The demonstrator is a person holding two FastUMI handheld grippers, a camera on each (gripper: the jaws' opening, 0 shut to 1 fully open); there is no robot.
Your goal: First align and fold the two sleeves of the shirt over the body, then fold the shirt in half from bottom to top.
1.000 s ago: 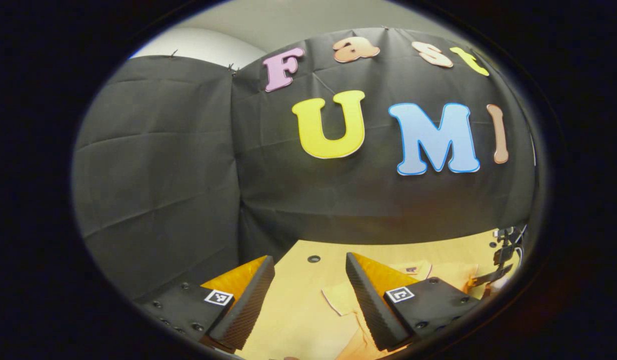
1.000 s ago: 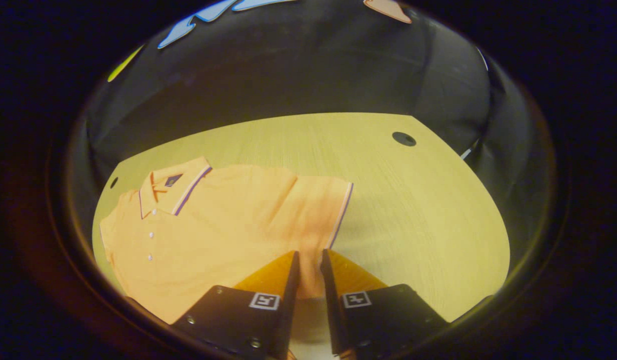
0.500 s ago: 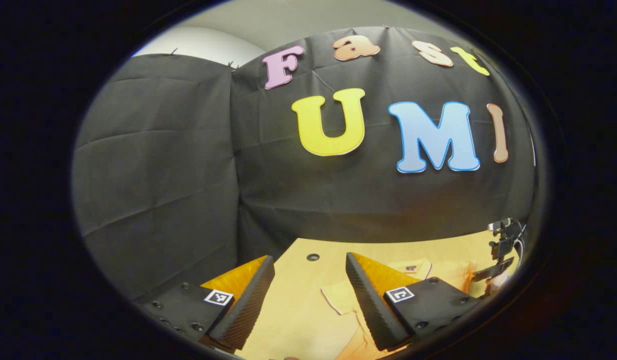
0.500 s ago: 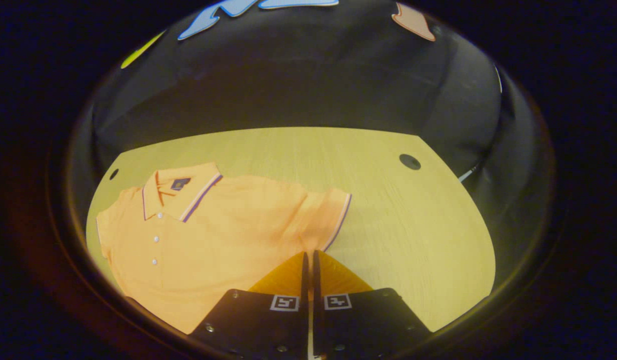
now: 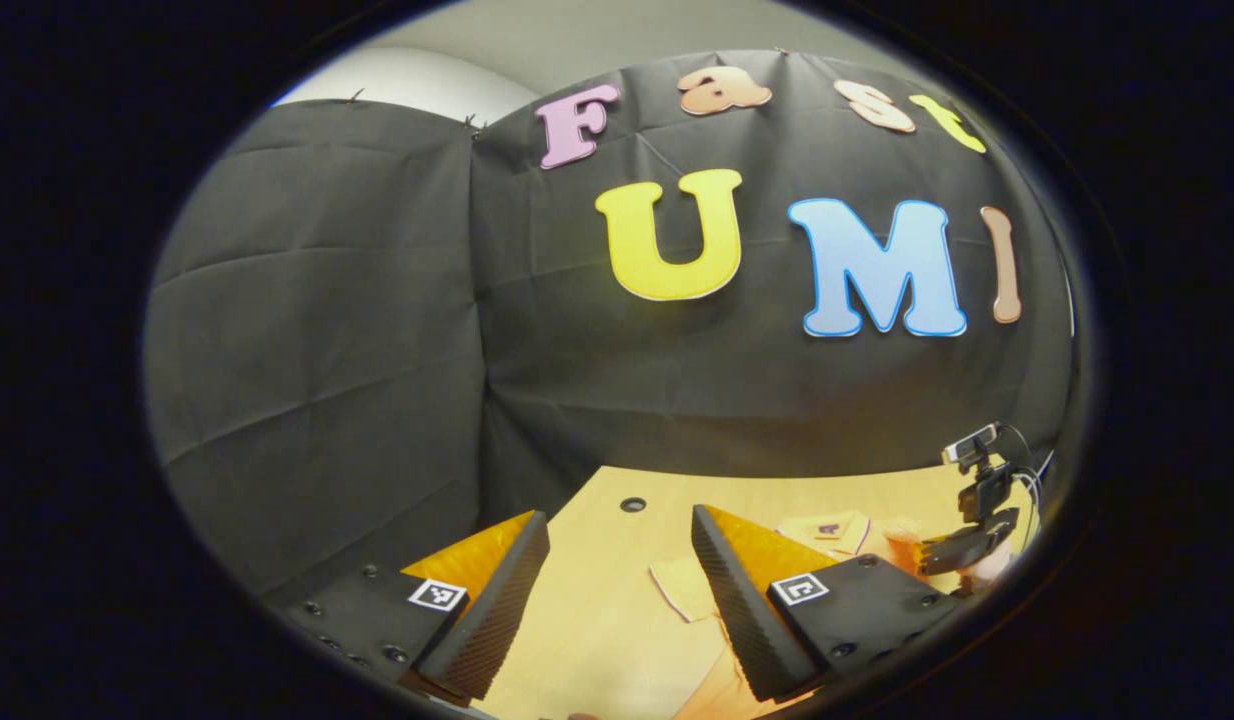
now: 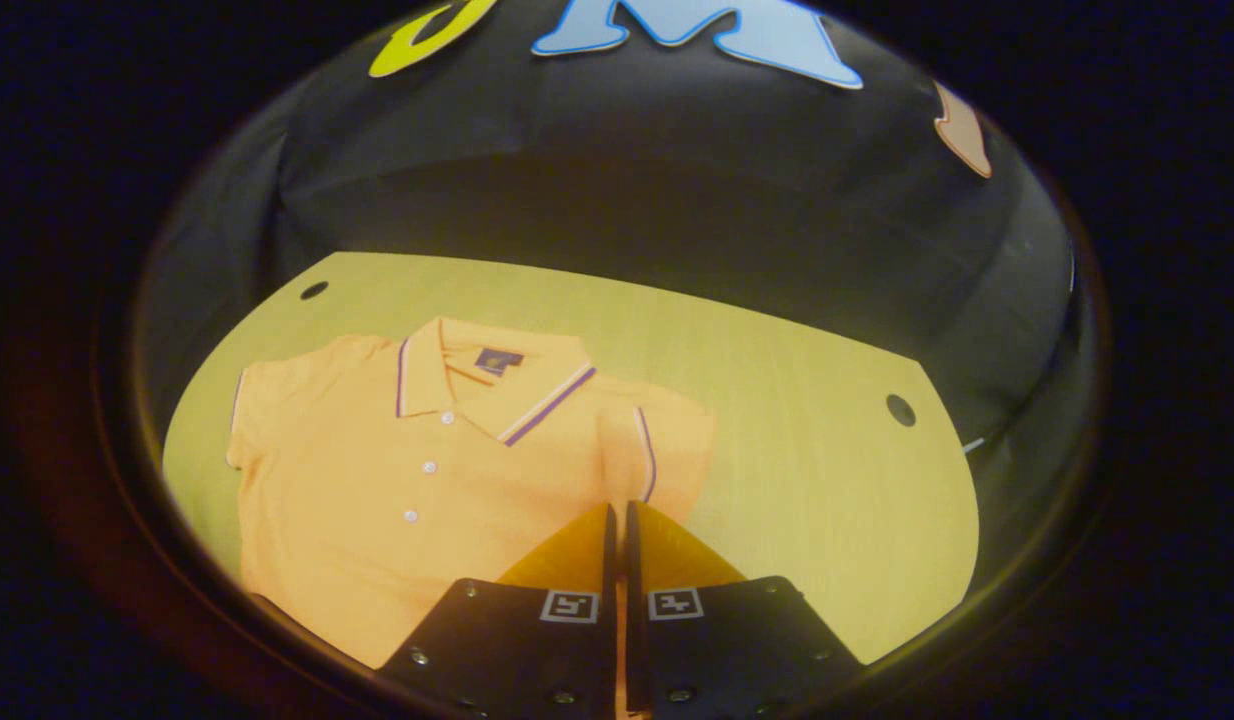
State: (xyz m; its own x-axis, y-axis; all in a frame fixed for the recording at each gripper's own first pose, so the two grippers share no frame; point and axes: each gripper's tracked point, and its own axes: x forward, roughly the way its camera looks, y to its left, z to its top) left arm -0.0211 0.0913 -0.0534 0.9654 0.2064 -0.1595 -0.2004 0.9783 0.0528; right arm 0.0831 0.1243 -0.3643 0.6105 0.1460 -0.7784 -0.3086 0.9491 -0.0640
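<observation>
Right gripper view showed the right gripper point(image 6: 617, 520) with its fingers pressed together on the cuff of the orange shirt's point(image 6: 397, 500) sleeve point(image 6: 667, 450), lifted over the body beside the collar point(image 6: 487, 385). On the wooden table point(image 5: 597, 620) near the shirt, the left gripper point(image 5: 617, 560) hung spread apart, holding nothing.

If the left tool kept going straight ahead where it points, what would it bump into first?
Probably the wooden table, since bare tabletop shows between the open left tool's fingers. If it skims above that, the black cloth wall comes next. The orange shirt lies off to the side. Depth is hard to judge.
</observation>
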